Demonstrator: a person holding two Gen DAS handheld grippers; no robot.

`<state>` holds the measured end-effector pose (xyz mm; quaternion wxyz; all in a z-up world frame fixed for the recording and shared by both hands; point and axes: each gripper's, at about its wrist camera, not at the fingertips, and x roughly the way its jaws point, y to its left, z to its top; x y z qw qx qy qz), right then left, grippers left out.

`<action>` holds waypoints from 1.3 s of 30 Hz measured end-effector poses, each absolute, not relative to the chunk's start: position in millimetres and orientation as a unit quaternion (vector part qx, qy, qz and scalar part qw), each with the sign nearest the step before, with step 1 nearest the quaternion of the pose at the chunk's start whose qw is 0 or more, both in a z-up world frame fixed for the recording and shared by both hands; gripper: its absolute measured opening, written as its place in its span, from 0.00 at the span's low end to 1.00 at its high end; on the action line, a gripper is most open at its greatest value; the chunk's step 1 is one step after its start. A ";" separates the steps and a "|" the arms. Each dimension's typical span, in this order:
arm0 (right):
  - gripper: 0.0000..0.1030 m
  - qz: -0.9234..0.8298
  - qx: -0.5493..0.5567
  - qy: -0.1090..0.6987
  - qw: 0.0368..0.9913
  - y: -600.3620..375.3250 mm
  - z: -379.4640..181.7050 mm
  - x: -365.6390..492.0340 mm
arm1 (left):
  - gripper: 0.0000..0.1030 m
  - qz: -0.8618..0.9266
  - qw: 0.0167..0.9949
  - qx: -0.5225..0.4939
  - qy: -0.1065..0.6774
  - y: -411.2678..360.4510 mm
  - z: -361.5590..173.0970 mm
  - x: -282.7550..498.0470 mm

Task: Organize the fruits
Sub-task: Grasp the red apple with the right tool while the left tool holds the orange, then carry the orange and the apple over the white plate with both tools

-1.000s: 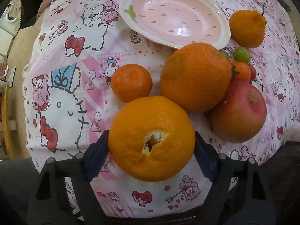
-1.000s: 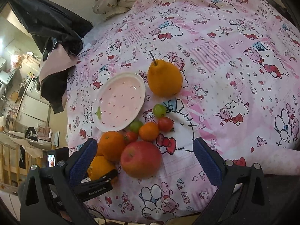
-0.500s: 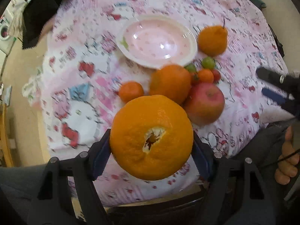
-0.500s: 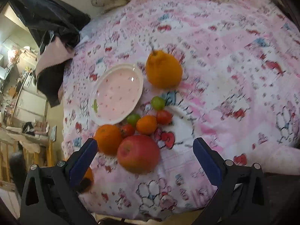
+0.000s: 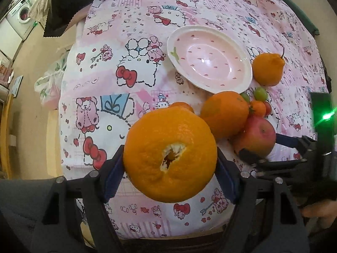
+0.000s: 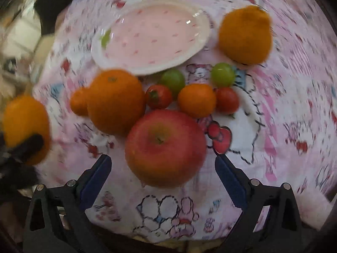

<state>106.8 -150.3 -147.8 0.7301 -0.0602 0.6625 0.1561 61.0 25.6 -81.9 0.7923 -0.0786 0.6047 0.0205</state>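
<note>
The large orange [image 5: 170, 155], its navel torn open, is held between the blue pads of the left claw [image 5: 170, 168], which is closed on both of its sides; the jaws have just been closing slightly around it. It is carried above the pink patterned cloth [image 5: 118, 48] covering the surface. Ahead of this claw and to its right a second orange [image 5: 224, 115] and a red apple [image 5: 257, 138] are seen touching each other, with a small mandarin [image 5: 180, 106] partly hidden behind the held fruit. Further ahead lies the pink dish [image 5: 209, 63], empty, with a stemmed knobbly orange [image 5: 268, 69] just beside its right rim. The right claw [image 6: 163, 179] is spread wide and holds nothing; the apple [image 6: 165, 147] lies just ahead of its open jaws, not touched by the pads. Beyond the apple, green grapes [image 6: 222, 74], cherry tomatoes [image 6: 158, 96] and a small orange fruit [image 6: 197, 100] are clustered near the dish.
</note>
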 end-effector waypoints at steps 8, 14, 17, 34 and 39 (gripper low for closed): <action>0.86 0.145 -0.054 0.665 0.731 -150.9 -162.7 116.5 | 0.73 0.026 0.799 -0.069 0.597 24.2 -79.4 60.8; 0.85 0.156 -0.041 0.658 0.736 -157.7 -159.6 118.4 | 0.73 0.028 0.801 -0.064 0.595 22.6 -80.7 61.2; 0.85 0.168 -0.024 0.653 0.738 -167.5 -149.2 115.0 | 0.73 0.032 0.803 -0.061 0.592 22.7 -80.7 61.6; 0.85 0.213 0.083 0.543 0.808 -226.4 -33.5 80.2 | 0.73 0.031 0.831 -0.063 0.552 28.5 -36.4 70.3; 0.85 0.221 0.094 0.521 0.819 -215.0 -18.8 113.9 | 0.73 0.019 0.835 -0.065 0.547 29.4 -16.3 92.0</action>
